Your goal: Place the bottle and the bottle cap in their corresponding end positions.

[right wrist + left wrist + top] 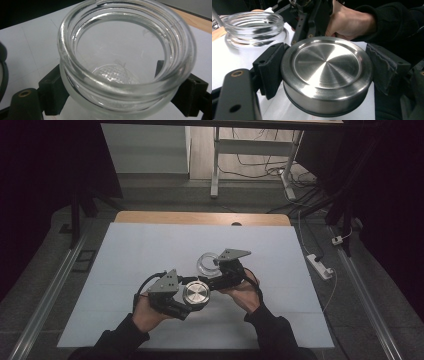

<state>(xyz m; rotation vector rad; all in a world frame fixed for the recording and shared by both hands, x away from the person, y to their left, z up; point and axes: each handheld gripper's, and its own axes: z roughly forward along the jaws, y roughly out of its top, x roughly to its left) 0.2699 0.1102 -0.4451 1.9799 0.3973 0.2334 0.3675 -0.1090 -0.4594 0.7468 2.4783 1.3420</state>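
Nearest the person, the left gripper [186,296] is clenched on a round steel lid [326,75], its black pads pressing the rim from both sides and holding it clear of the white table [150,250]. Just beyond, the right gripper [212,270] grasps an open glass jar [125,60] below its threaded neck, the jar close to the lid and a little farther up the table.

From here the likely trouble, as I judge it, is cross-threading: the lid sits slightly tilted in the jaws, so it could land crooked on the neck and jam. Smooth metal and smooth glass both offer little grip, so either could slip or spin in the pads if twisted hard. A knock of steel on the glass rim could also chip it.

The lid is brushed, shiny, with a shallow dished top and a dark seal at its lower edge. The jar is clear and empty, with a dimpled base.
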